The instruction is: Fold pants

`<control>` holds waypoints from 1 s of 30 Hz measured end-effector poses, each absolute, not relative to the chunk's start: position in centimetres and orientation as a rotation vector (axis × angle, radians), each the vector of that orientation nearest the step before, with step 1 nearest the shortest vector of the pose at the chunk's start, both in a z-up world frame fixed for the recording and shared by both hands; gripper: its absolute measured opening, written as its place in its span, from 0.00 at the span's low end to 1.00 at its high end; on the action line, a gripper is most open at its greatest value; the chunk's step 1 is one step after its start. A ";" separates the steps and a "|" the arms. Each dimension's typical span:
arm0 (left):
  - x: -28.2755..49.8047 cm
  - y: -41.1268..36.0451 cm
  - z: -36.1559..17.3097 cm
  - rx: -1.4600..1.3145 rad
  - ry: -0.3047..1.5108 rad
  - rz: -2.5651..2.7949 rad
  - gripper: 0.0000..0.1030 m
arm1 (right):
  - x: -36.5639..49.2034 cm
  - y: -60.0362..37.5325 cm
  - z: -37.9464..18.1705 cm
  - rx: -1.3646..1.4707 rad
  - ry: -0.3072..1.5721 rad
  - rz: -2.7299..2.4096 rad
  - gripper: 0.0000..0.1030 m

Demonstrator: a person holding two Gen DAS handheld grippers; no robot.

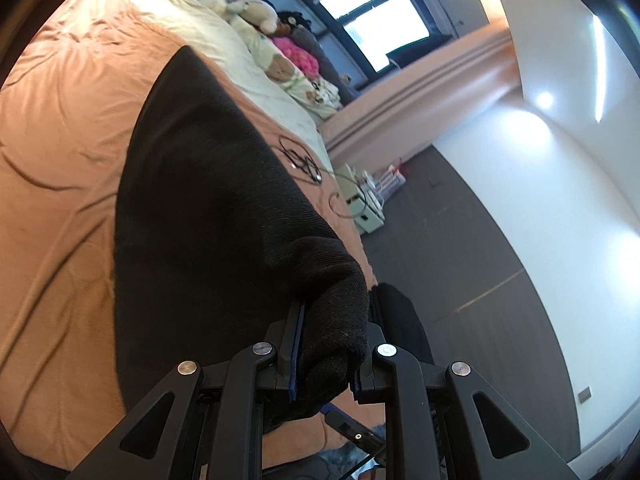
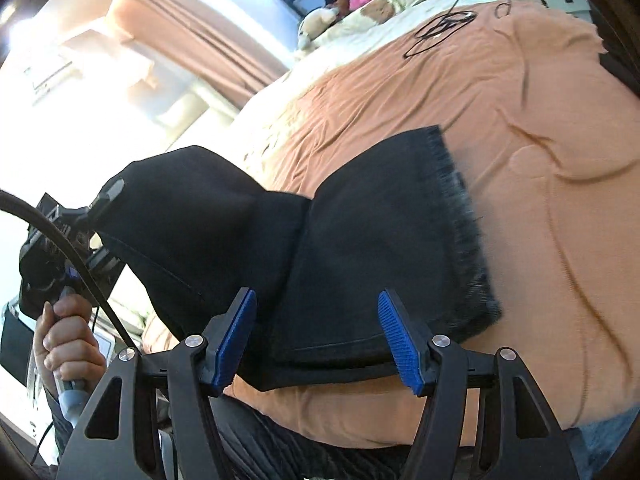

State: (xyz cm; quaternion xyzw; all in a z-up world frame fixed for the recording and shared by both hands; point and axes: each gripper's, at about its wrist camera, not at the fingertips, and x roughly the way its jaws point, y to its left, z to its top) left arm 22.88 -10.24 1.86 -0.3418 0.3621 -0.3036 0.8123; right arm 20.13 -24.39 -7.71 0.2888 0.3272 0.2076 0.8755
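Pants (image 2: 360, 248) on orange bedspread (image 2: 520, 140), black cable (image 2: 440, 26) beyond.

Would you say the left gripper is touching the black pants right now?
Touching. The left wrist view shows the left gripper with both fingers pressed against a bunched end of the black pants; the right wrist view shows that end lifted.

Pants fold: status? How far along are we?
Done: part of the black pants already lies doubled on the orange bedspread, frayed hem on top. In hand: the left gripper is shut on a bunched end and holds it raised; the right gripper is open, empty. Left: lay that end down and flatten.
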 end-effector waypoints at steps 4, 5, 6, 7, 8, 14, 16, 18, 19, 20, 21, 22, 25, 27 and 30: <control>23.3 -12.9 1.0 -0.704 0.814 -0.670 0.18 | 18.8 -26.3 -8.0 0.625 0.673 0.410 0.60; 23.3 -13.5 0.7 -0.698 0.822 -0.678 0.18 | 18.4 -26.9 -8.1 0.634 0.672 0.405 0.60; 23.4 -14.2 0.4 -0.693 0.832 -0.684 0.18 | 17.7 -27.1 -7.8 0.639 0.671 0.400 0.60; 23.6 -14.9 0.2 -0.688 0.844 -0.690 0.18 | 17.5 -27.5 -7.9 0.644 0.669 0.396 0.60; 23.8 -15.6 -0.1 -0.683 0.857 -0.694 0.19 | 17.2 -28.0 -8.0 0.651 0.667 0.391 0.60; 24.8 -20.8 -4.3 -0.644 0.996 -0.736 0.21 | 16.3 -30.5 -8.6 0.694 0.671 0.361 0.60; 24.8 -22.0 -5.8 -0.620 1.045 -0.741 0.27 | 16.2 -31.3 -8.8 0.708 0.676 0.359 0.60; 24.6 -22.7 -6.9 -0.614 1.075 -0.754 0.33 | 16.0 -31.8 -8.7 0.718 0.674 0.359 0.60; 24.5 -22.8 -7.2 -0.620 1.084 -0.771 0.41 | 15.8 -32.1 -8.6 0.724 0.671 0.365 0.60; 24.5 -22.9 -7.2 -0.624 1.087 -0.781 0.49 | 16.0 -32.2 -8.6 0.729 0.669 0.371 0.60; 24.4 -22.8 -7.2 -0.622 1.085 -0.784 0.53 | 16.1 -32.3 -8.6 0.739 0.667 0.380 0.60; 24.2 -22.5 -7.2 -0.617 1.081 -0.778 0.60 | 16.3 -32.3 -8.6 0.751 0.666 0.393 0.60; 24.0 -21.4 -6.8 -0.608 1.061 -0.755 0.72 | 17.3 -32.2 -8.9 0.776 0.661 0.428 0.60; 23.5 -20.6 -6.7 -0.595 1.053 -0.730 0.78 | 18.1 -31.8 -8.8 0.777 0.667 0.450 0.60; 23.2 -19.2 -7.1 -0.576 1.055 -0.681 0.83 | 19.5 -31.4 -9.4 0.765 0.692 0.439 0.60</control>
